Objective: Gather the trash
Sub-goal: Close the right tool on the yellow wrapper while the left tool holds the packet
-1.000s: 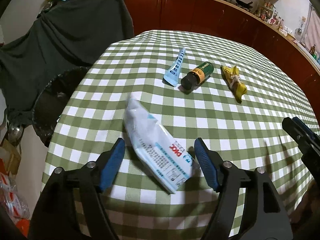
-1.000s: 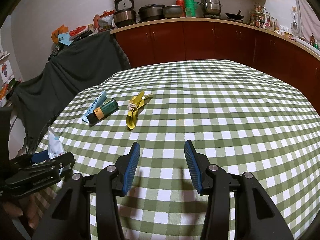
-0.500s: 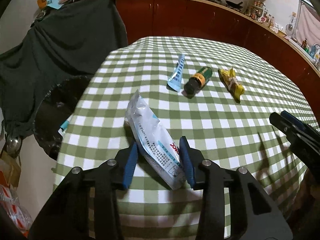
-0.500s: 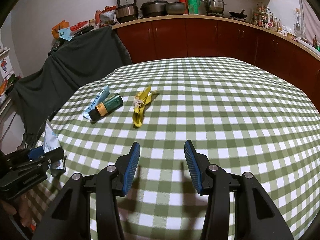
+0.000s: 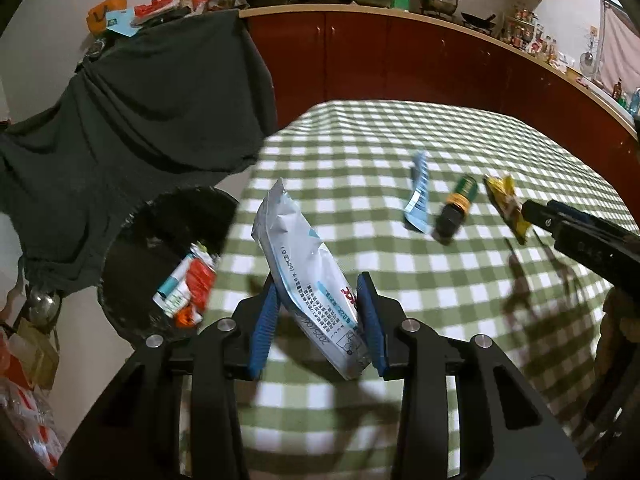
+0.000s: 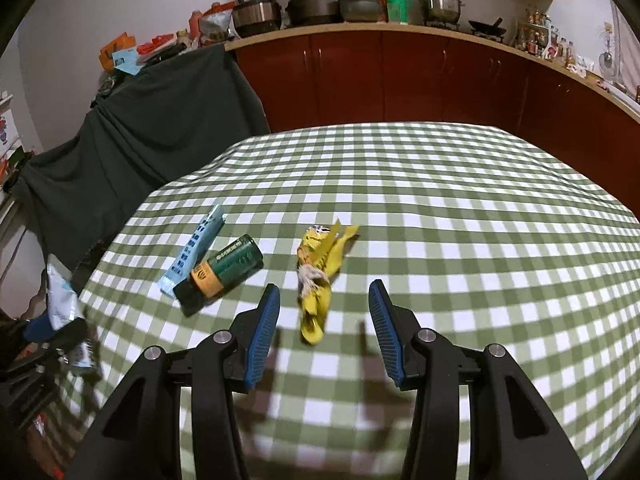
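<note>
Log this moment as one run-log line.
left tongs: shut on pouch | right tongs: open over yellow wrapper | bin: left of table

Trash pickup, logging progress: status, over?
Left gripper shut on white packet, bin alongside. Right gripper open, yellow wrapper ahead between its fingers. Nothing in the way.

White packet (image 5: 308, 276) tilted, clamped; yellow wrapper (image 6: 318, 276) on table.

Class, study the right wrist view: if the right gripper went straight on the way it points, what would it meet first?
Most likely the crumpled yellow wrapper, lying between and just beyond the open right gripper; depth is uncertain.
</note>
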Motion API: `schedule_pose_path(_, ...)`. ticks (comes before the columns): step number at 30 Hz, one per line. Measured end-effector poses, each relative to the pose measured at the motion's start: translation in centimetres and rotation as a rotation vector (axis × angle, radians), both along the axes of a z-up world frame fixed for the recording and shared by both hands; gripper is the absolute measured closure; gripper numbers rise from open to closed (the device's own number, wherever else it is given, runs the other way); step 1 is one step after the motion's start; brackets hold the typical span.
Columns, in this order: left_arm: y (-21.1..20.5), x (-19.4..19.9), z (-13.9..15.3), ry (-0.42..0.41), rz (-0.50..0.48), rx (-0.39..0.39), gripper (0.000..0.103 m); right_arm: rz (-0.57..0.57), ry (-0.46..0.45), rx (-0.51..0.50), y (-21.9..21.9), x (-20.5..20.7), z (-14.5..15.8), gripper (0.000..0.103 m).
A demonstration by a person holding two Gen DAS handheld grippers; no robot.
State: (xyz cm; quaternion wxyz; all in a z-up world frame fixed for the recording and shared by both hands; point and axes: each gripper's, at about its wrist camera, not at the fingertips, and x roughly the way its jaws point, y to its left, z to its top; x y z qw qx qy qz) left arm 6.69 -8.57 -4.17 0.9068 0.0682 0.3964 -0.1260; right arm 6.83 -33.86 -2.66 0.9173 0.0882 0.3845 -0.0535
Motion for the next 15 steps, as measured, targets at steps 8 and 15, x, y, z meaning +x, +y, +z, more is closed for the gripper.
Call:
schedule_pose_path(8, 0.9, 1.5, 0.7, -0.031, 0.026, 0.005, 0.065, 0.024, 0.068, 0.010, 0.6, 1.6, -1.4, 0.084)
schedule_pose_path(15, 1.6, 1.9, 0.7, -0.036, 0.038, -0.003, 0.065, 0.018, 0.054, 0.018, 0.8, 0.5, -1.0, 0.085)
